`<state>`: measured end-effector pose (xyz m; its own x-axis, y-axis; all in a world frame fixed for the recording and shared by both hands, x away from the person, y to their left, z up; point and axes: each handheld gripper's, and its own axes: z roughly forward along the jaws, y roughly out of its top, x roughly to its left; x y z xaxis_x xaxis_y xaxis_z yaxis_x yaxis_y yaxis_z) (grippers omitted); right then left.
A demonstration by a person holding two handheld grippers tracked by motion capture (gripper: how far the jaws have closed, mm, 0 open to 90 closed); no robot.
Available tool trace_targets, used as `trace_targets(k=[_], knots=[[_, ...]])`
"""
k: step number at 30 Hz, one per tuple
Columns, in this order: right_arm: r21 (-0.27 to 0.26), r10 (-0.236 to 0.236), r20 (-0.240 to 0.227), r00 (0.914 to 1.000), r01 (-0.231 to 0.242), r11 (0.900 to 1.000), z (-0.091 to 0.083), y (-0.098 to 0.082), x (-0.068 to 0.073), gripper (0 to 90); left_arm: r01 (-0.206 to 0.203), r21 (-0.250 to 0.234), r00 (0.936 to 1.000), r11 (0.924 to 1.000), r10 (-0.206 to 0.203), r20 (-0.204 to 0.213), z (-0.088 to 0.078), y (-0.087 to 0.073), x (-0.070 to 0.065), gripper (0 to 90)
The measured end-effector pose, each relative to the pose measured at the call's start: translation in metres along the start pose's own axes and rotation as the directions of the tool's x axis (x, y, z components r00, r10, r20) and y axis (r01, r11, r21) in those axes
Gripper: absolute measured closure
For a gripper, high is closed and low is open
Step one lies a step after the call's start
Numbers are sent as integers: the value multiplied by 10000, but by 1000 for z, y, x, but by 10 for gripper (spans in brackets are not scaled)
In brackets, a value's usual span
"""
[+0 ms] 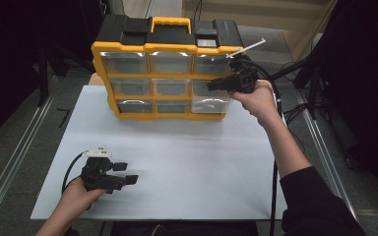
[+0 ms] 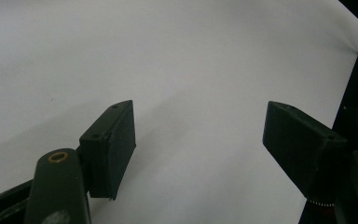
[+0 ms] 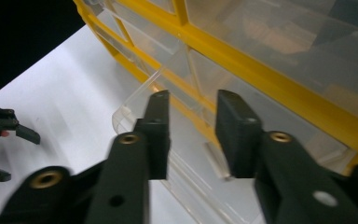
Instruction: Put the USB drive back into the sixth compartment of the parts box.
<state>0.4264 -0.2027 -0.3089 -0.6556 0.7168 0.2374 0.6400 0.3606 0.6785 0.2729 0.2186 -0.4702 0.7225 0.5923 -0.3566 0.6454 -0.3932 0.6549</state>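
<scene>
The clear drawer [image 3: 177, 154] at the organizer's [image 1: 162, 51] bottom right sticks out over the white table [image 1: 177, 167], directly below the right gripper [image 3: 192, 135], whose slightly parted jaws hold nothing. The left gripper [image 2: 198, 140] gapes wide, empty, near the table's front.

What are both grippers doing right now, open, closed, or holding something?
Left gripper: open, holding nothing, over the white table.
Right gripper: open, holding nothing, at a clear drawer.

Drawer contents in the yellow organiser [image 1: 157, 78] are too hazy to make out; the right gripper [image 3: 192, 135] is motion-blurred at its arms, and the pulled-out clear drawer [image 3: 191, 163] runs off the bottom edge
</scene>
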Motion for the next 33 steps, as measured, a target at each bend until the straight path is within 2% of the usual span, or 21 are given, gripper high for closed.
trace_targets(k=[5, 11, 13, 18, 22, 29, 33], knots=[[-169, 10, -281, 9996, -15, 9999, -8, -1, 7, 517, 28, -7, 10000, 10000, -28, 1, 0, 0, 0, 266], [-179, -193, -538, 9984, 184, 9997, -16, -5, 19, 459, 37, -59, 10000, 10000, -37, 18, 0, 0, 0, 266], [-255, -199, -724, 9972, 181, 9995, -19, -8, 24, 437, 21, -12, 10000, 10000, -21, 27, 1, 0, -1, 266], [-355, -339, -845, 9958, 310, 9989, -21, -19, 35, 352, 45, -21, 10000, 10000, -45, -24, 0, 0, -1, 266], [-281, -445, -1029, 9937, 418, 9987, -20, -28, 44, 279, 39, -6, 10000, 10000, -39, -31, 1, 0, -1, 266], [-159, -763, -1047, 9916, 751, 9971, -13, -47, 56, 277, 57, -5, 10000, 10000, -57, -18, 1, 0, -1, 266], [-157, -1140, -851, 9898, 1131, 9935, -7, -61, 62, 273, 64, -2, 10000, 10000, -64, -41, 1, 0, 0, 266]])
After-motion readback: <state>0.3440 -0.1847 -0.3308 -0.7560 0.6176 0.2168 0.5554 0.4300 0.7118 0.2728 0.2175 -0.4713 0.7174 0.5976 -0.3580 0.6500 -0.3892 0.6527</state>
